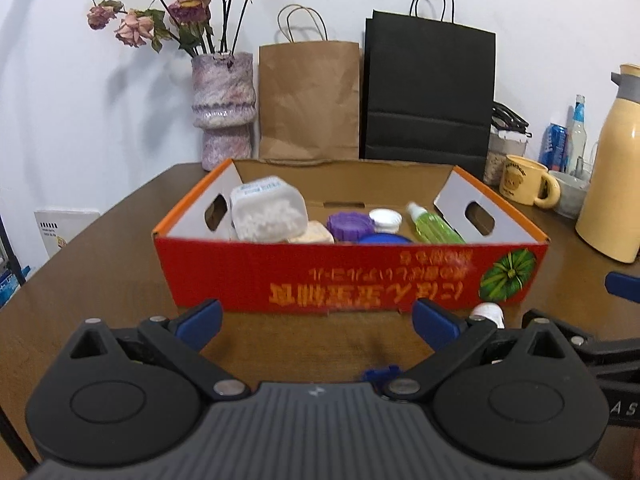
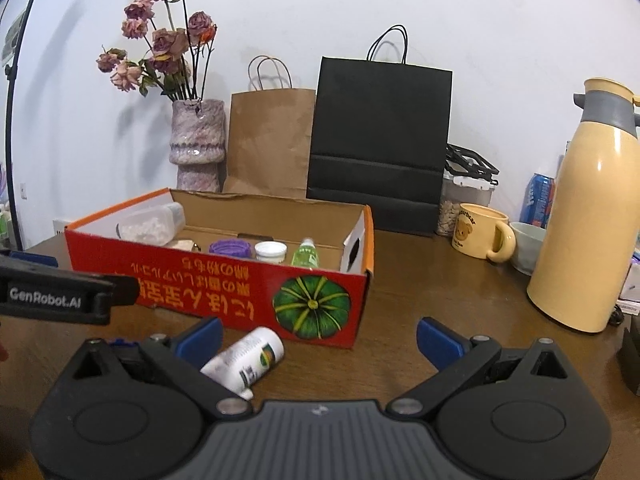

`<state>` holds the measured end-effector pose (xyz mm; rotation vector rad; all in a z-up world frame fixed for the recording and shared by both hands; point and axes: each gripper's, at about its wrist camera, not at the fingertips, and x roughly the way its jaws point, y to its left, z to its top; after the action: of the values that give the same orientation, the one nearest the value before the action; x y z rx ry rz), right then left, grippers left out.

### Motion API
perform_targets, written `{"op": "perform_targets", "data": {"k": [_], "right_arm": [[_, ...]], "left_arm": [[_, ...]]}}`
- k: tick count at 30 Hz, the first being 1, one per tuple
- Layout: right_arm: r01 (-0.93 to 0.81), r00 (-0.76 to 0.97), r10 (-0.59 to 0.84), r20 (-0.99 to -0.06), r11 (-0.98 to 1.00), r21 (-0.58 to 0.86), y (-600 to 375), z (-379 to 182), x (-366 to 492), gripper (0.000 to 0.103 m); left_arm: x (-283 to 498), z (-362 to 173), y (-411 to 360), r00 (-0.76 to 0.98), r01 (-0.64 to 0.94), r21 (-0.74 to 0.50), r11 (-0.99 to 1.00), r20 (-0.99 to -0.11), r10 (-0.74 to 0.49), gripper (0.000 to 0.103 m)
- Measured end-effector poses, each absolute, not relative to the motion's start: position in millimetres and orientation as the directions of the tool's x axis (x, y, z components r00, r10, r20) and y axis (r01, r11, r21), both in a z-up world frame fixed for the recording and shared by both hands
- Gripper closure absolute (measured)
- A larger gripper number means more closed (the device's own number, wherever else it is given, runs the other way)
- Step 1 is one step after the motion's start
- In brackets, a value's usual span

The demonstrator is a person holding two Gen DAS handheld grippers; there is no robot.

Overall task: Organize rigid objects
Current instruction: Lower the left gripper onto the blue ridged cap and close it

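Now the white pill bottle (image 2: 245,360) lies on its side just before the red cardboard box (image 2: 224,292), light, rigid, slick, best pinched across its barrel, while right gripper (image 2: 318,340) and left gripper (image 1: 317,322) gape empty.

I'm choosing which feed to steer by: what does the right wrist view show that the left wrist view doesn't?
Only the right wrist view shows the white pill bottle nearly whole, lying on its side on the brown wooden table outside the red cardboard box, just ahead of the open right gripper.

Only the left wrist view shows a blue round lid inside the box, and the open left gripper.

Both show the box, purple lid, green bottle and yellow mug.
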<state>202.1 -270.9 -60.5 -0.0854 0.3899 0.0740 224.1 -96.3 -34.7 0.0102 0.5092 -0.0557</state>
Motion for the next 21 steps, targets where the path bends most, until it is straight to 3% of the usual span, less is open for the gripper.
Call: {"op": "perform_targets", "data": {"k": [21], "right_arm": [[-0.067, 0.897, 0.032, -0.44, 0.996, -0.064, -285.6, -68.1, 184.0, 0.0]], "left_arm": [[194.0, -50.6, -111.3, 0.834, 0.098, 0.007, 0.995, -0.546, -0.078, 0.0]]}}
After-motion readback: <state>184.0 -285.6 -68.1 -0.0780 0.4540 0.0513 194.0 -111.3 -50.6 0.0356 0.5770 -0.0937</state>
